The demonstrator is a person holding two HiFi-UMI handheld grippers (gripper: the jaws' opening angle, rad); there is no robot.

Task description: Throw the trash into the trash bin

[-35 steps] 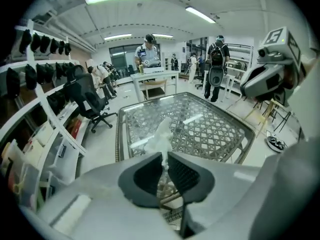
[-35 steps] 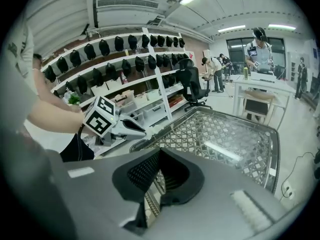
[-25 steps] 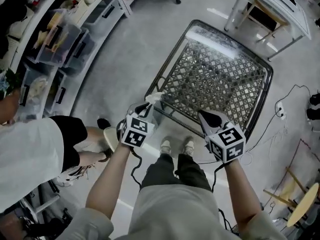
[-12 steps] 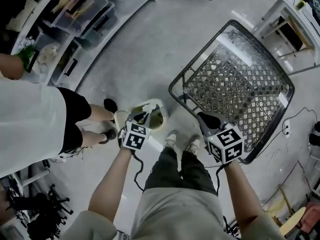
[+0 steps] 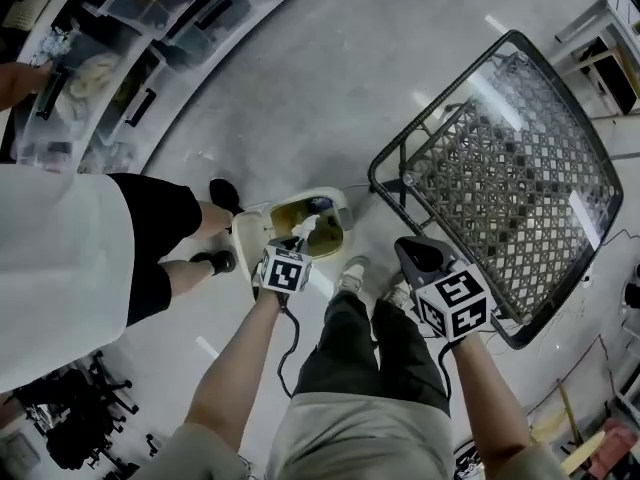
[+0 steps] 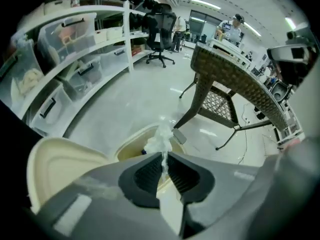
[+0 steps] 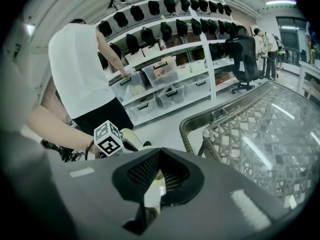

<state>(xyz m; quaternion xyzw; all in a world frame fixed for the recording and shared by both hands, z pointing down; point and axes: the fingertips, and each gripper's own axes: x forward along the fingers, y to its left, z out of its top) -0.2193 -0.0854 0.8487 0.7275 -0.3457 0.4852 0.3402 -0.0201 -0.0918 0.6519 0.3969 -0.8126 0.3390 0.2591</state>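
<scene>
The left gripper [image 5: 297, 239] has just swung from the table [image 5: 520, 158] down over the open trash bin [image 5: 345, 213], so only release remains. It pinches a crumpled tissue [image 6: 161, 138], long axis along the jaws, free end pointing into the bin. The right gripper [image 5: 410, 252], beside the bin, is pressed together, empty

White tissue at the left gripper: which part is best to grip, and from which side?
The thin twisted end, from above. The white tissue is a soft crumpled wad with no firm edge, so a pinched strand probably holds best. The left gripper is shut on that strand, pointing steeply down, the wad bulging past its tips over the open trash bin.
</scene>
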